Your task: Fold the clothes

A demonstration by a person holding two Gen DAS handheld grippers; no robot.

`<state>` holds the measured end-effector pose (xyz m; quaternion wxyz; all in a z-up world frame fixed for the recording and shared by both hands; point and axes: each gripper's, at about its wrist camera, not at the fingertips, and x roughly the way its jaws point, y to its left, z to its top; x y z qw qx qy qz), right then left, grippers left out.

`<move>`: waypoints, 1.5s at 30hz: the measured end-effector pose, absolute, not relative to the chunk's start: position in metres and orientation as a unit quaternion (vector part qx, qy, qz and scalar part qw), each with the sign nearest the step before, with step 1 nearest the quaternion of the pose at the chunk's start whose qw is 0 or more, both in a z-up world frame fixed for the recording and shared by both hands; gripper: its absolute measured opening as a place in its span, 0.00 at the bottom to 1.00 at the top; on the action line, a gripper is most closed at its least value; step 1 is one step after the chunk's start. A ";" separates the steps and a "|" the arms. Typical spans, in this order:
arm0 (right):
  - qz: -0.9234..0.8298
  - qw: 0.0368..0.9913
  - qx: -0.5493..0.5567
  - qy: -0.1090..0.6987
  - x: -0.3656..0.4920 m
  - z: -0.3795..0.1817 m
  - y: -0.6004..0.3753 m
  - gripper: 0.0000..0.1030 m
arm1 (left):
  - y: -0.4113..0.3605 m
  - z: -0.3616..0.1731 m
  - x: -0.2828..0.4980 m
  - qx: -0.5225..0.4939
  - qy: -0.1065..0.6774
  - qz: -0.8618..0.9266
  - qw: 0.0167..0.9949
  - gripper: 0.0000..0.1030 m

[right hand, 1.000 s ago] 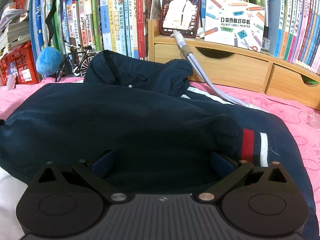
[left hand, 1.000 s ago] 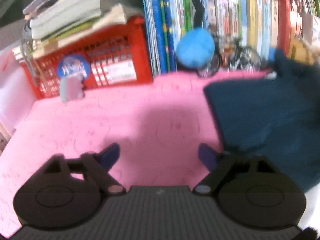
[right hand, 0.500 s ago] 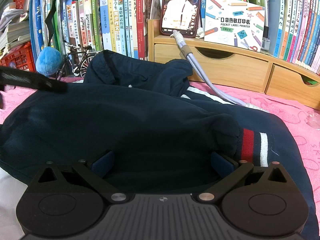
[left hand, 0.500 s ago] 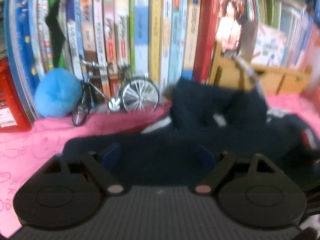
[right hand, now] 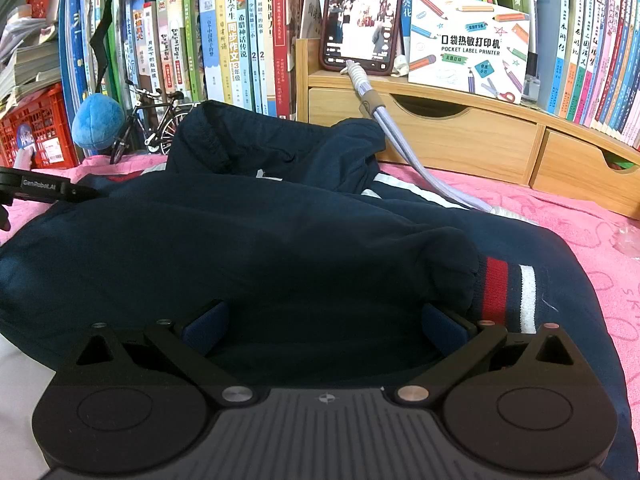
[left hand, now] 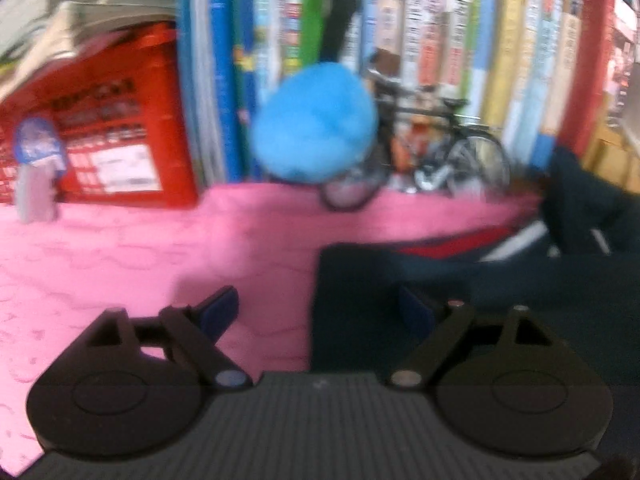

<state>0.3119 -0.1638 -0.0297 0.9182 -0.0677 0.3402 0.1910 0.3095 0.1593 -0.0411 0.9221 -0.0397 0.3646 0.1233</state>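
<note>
Lying spread across the near and middle of the pink cloth (right hand: pixel 592 216): navy garment (right hand: pixel 248 248), long axis running left to right, striped cuff (right hand: pixel 506 292) pointing right, collar bunched at the far side. Hovering over its near edge: right gripper (right hand: pixel 324 322), jaws spread wide, pinching nothing. Opening over the garment's left edge (left hand: pixel 320 300): left gripper (left hand: pixel 316 312), one finger (left hand: pixel 218 308) over bare pink cloth, the other over navy fabric, nothing pinched. Staying open for moving: bare cloth to the left and far right. Crowding the far left edge: red crate (left hand: pixel 120 120), blue plush ball (right hand: pixel 98 126), model bicycle (right hand: pixel 156 124). Closing off the far side: books (right hand: pixel 240 40), wooden drawer unit (right hand: pixel 460 140), phone (right hand: pixel 362 16) with cable (right hand: pixel 404 152) trailing down beside the garment.
</note>
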 end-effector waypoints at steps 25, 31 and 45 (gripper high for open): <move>0.190 0.919 -0.068 0.340 0.311 -0.030 -0.164 1.00 | 0.178 -0.014 0.156 0.051 0.317 0.129 0.938 0.78; 0.190 0.919 -0.068 0.340 0.311 -0.030 -0.164 1.00 | 0.127 0.007 0.166 -0.007 0.288 0.007 0.958 0.80; 0.189 0.919 -0.067 0.339 0.312 -0.031 -0.164 1.00 | 0.136 -0.039 0.173 -0.026 0.339 0.066 0.938 0.92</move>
